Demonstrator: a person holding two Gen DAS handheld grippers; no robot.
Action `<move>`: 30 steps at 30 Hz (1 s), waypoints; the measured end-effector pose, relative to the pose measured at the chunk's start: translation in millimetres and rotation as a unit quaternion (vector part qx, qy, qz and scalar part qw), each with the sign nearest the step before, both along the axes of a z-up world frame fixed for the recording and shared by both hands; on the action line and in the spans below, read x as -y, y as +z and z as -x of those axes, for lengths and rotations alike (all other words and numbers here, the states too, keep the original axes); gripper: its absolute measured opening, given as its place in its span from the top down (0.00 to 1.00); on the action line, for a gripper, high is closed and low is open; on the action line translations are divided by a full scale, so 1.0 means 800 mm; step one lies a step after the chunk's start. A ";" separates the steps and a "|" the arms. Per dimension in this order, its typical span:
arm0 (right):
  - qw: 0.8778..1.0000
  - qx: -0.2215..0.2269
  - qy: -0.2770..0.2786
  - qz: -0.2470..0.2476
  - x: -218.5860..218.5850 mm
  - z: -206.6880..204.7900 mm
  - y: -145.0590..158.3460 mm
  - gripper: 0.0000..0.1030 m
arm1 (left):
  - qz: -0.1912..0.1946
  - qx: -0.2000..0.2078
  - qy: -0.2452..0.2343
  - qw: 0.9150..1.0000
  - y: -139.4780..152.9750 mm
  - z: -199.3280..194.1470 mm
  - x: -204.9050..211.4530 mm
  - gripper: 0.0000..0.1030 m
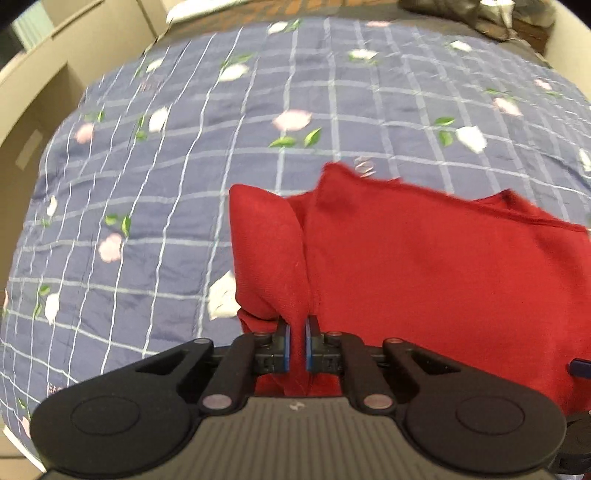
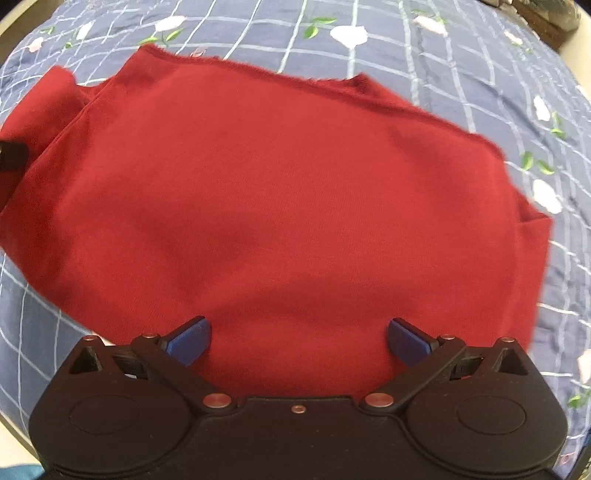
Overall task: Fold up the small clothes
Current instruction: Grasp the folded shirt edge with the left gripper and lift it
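A red garment (image 1: 424,266) lies on a blue checked floral bedspread (image 1: 166,166). My left gripper (image 1: 297,341) is shut on a pinched fold at the garment's left edge, with cloth rising between the blue pads. In the right wrist view the red garment (image 2: 266,192) spreads wide and mostly flat, its far hem frayed. My right gripper (image 2: 297,341) stands open just above the garment's near edge, nothing between its fingers. The left gripper's tip (image 2: 13,155) shows at that view's left border.
The bedspread (image 2: 480,74) extends on all sides of the garment. Cardboard boxes (image 1: 44,81) stand beyond the bed at the left. A dark heap of items (image 1: 480,14) sits at the far right edge of the bed.
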State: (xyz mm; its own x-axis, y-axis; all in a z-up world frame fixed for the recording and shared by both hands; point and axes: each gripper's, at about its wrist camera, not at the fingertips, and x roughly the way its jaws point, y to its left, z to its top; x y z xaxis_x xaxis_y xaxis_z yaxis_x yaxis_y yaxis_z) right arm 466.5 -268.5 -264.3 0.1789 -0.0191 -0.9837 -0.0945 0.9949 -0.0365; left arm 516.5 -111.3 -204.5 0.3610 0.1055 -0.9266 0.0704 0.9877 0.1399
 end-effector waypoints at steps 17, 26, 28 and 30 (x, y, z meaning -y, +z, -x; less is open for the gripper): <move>0.997 0.021 -0.066 0.046 0.236 0.140 0.062 0.01 | 0.048 0.001 -0.202 0.978 0.028 0.094 0.306 0.93; 0.993 -0.007 -0.112 0.039 0.282 0.179 0.050 0.01 | 0.037 -0.055 -0.235 0.970 -0.019 0.130 0.347 0.82; 0.993 -0.012 -0.115 0.029 0.282 0.178 0.046 0.01 | 0.061 -0.062 -0.224 0.971 -0.016 0.125 0.339 0.66; 0.993 -0.016 -0.114 0.022 0.279 0.174 0.042 0.01 | 0.078 -0.059 -0.215 0.972 -0.009 0.123 0.331 0.47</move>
